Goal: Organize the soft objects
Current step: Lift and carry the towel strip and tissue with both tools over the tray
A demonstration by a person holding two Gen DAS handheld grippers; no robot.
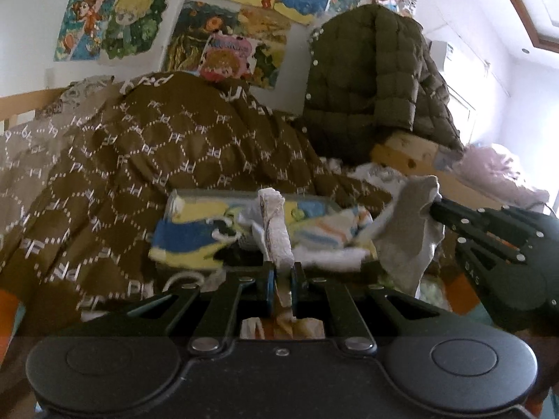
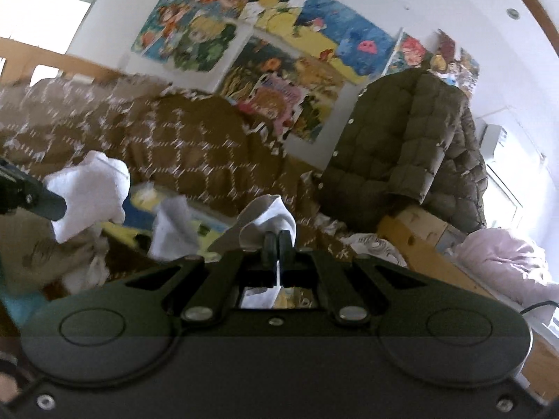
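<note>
A white sock (image 1: 276, 223) sticks up from the left gripper (image 1: 281, 279), whose two fingers are squeezed tight on it. The right gripper (image 2: 277, 244) is pinched shut on a grey and white sock (image 2: 265, 218) too. Both socks are held up in the air, near each other, over a pile of bright cloths (image 1: 195, 234). Behind is a brown blanket (image 1: 157, 132), a green coat (image 1: 374, 80) and pictures (image 1: 209, 35) on the wall

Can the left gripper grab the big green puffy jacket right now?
Probably not. The left gripper is already shut on a white cloth, and the green jacket hangs farther back, beyond the brown blanket.
</note>
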